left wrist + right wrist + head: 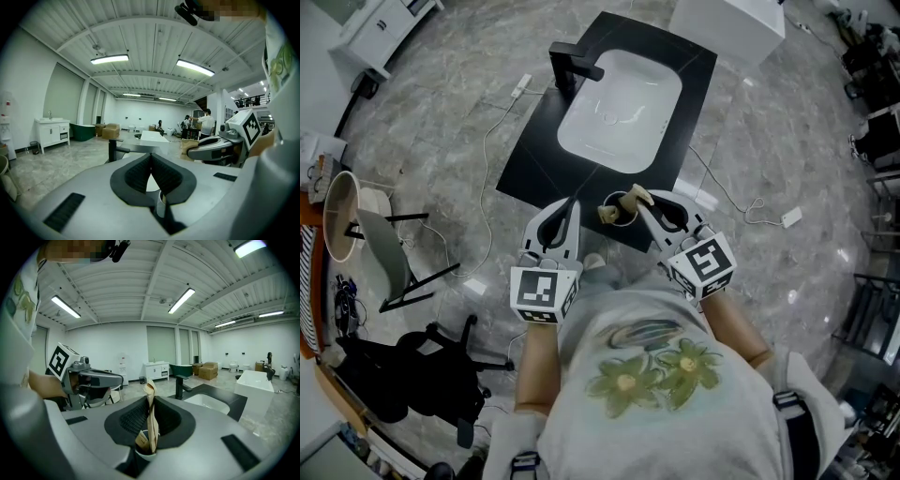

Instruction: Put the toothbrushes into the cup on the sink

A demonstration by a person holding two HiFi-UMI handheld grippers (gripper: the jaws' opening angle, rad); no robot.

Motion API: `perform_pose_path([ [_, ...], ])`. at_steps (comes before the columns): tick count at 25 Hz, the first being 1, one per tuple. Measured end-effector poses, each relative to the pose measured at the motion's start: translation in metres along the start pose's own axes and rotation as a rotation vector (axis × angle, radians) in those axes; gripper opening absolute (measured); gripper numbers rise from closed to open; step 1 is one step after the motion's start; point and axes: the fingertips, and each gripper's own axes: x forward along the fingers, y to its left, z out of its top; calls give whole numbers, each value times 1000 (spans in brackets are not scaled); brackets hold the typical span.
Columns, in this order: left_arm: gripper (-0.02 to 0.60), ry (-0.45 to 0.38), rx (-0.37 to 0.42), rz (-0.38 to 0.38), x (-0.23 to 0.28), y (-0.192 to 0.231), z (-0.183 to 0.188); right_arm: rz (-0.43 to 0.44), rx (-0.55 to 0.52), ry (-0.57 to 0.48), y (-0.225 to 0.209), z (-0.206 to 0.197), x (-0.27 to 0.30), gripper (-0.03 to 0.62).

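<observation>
A white cup point(619, 212) stands on the near edge of the black sink counter point(534, 155), between my two grippers. My right gripper point(640, 200) is shut on a tan paper-wrapped toothbrush point(151, 420). The toothbrush stands upright with its lower end inside the cup point(146, 456), where a second wrapped toothbrush point(140, 440) leans. My left gripper point(573, 204) hovers just left of the cup, shut with nothing between its pads point(140, 171). In the left gripper view the cup's rim point(161, 206) shows just below the jaws, and the right gripper point(218, 149) is at the right.
The white basin point(619, 111) and black faucet point(570, 67) lie beyond the cup. A white box point(727, 23) stands behind the counter. Cables and plugs trail over the grey floor. A folding chair point(389, 258), a lampshade point(339, 216) and a black office chair point(403, 370) stand at left.
</observation>
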Motion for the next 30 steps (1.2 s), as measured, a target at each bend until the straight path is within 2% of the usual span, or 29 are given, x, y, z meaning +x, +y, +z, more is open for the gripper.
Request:
perform_pose_path([
  [21, 18, 30, 10, -122, 15, 4, -13, -100, 48, 45, -5, -26, 13, 58],
  [30, 18, 42, 14, -151, 17, 6, -18, -123, 68, 73, -5, -38, 17, 58],
])
